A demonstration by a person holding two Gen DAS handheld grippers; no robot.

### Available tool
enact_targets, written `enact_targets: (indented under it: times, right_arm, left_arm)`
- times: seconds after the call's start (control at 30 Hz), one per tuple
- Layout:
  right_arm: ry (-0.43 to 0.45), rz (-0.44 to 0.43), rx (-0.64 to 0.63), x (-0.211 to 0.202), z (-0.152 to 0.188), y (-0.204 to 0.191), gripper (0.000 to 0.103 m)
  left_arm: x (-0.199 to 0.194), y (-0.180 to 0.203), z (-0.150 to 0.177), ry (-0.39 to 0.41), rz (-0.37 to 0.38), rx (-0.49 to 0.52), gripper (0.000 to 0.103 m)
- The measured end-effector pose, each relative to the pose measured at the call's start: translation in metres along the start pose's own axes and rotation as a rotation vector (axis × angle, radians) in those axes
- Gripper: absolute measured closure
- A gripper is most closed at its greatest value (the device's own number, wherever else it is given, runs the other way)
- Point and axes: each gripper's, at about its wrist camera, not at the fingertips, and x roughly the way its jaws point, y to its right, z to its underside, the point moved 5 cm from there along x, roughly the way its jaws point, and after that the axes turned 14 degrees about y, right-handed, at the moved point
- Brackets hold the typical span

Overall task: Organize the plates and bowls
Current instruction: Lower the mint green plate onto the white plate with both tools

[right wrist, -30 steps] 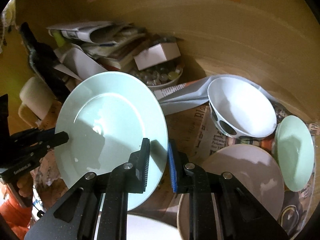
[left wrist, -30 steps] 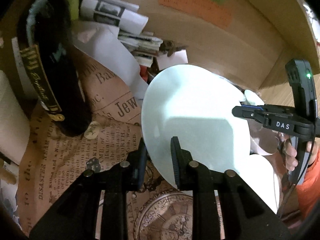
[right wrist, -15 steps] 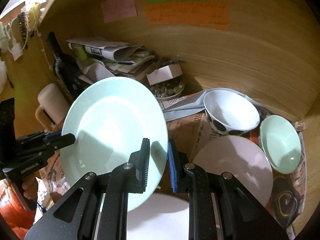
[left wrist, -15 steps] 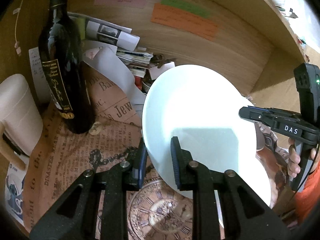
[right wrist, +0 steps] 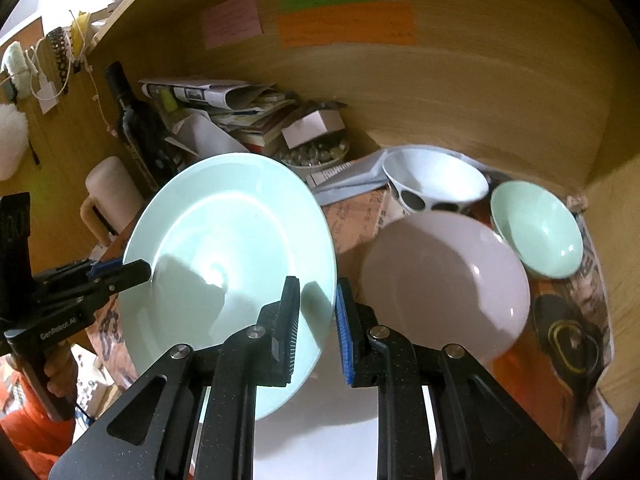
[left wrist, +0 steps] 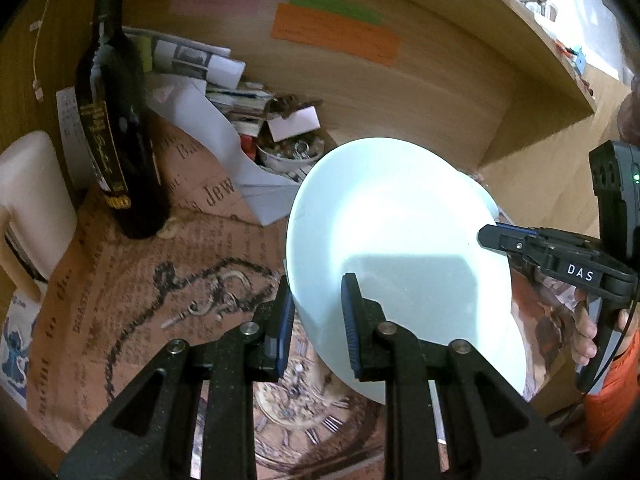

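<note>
The mint plate [right wrist: 228,256] hides the table at frame centre; both the left gripper [left wrist: 318,316] and the right gripper [right wrist: 318,320] clamp its rim. "DAS" reads at right; the bottle [left wrist: 116,140] label is illegible.

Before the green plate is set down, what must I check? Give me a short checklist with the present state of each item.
1. Left claw on the green plate rim: ok, pads straddle the edge.
2. Right claw on the opposite rim: ok.
3. Plate level: not ok, it is tilted.
4. Plate lifted off the pink plate: ok.
5. Pink plate bare for stacking: ok.
6. Bottle away from the plate: ok.
</note>
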Motion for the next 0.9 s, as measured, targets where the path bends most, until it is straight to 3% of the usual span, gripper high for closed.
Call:
enact_targets:
  times: [0.4, 0.9]
  right_arm:
    - [-0.013, -0.001, 0.048, -0.020, 0.033, 0.015, 0.087]
    - [-0.005, 0.037, 0.126, -0.034, 0.071, 0.031, 0.087]
  left_arm:
    - [-0.002, 0.020, 0.033, -0.055, 0.002, -0.004, 0.081]
    - [0.003, 0.048, 0.058, -0.116, 0.002, 0.069, 0.081]
